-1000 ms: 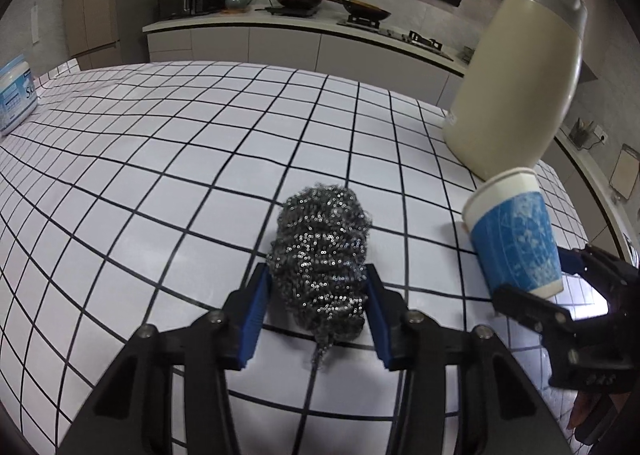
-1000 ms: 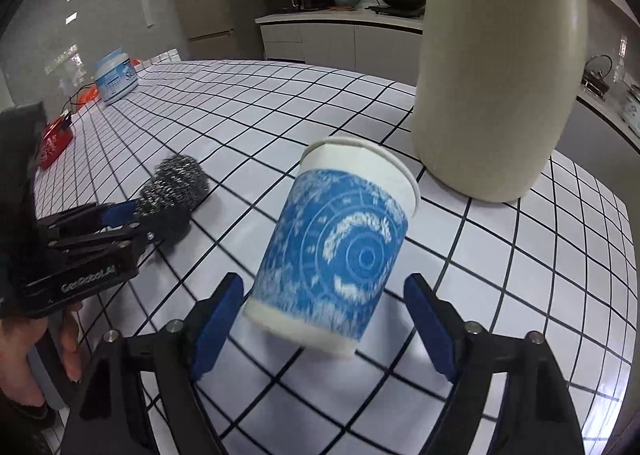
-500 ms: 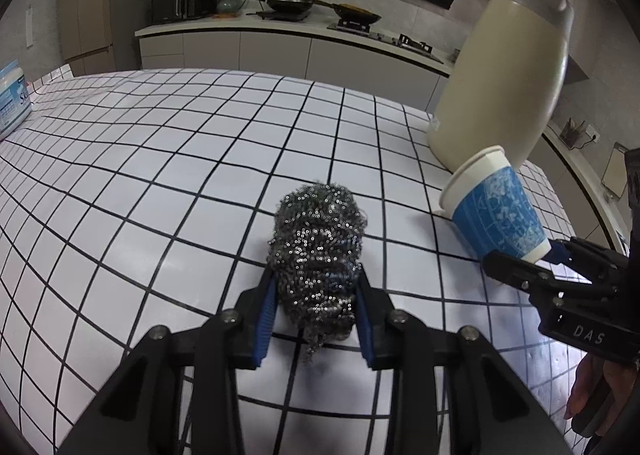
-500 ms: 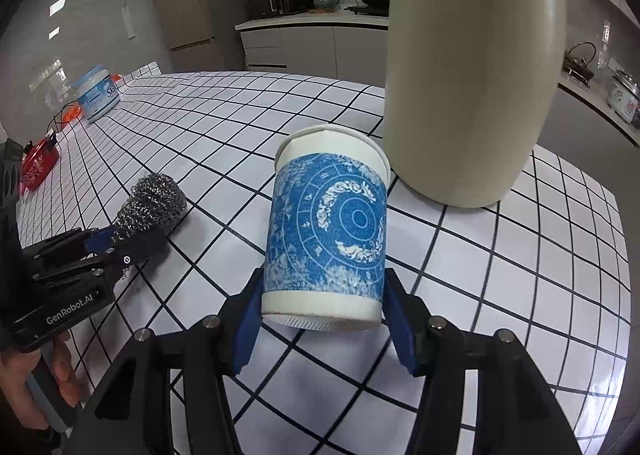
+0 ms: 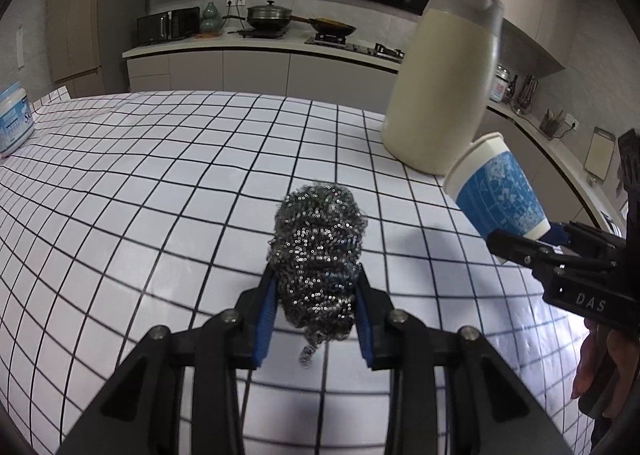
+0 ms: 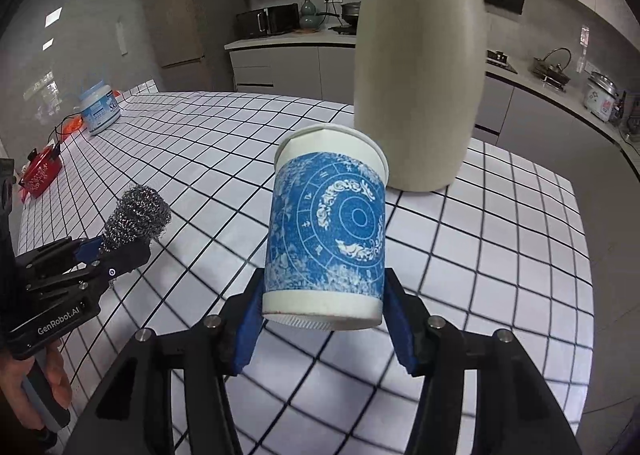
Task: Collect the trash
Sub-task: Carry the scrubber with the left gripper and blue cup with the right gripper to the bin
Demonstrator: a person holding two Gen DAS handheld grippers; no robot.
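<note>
My left gripper (image 5: pixel 316 319) is shut on a grey steel-wool scouring ball (image 5: pixel 318 255) and holds it above the checked tablecloth (image 5: pixel 160 183). The ball also shows in the right wrist view (image 6: pixel 138 215), with the left gripper (image 6: pixel 94 251) at the left. My right gripper (image 6: pixel 324 319) is shut on the base of a blue-and-white paper cup (image 6: pixel 328 231), lifted off the table. In the left wrist view the cup (image 5: pixel 496 191) is tilted at the right, held by the right gripper (image 5: pixel 548 239).
A tall cream bin with a grey lid (image 5: pixel 440 87) stands at the table's far right corner, just behind the cup (image 6: pixel 416 75). A white-and-blue tub (image 6: pixel 98 109) and a red object (image 6: pixel 40 171) sit at the far left. A kitchen counter (image 5: pixel 260 51) lies beyond.
Both grippers closed on their objects, the left on the steel wool and the right on the cup. Both objects have since been lifted off the table.
</note>
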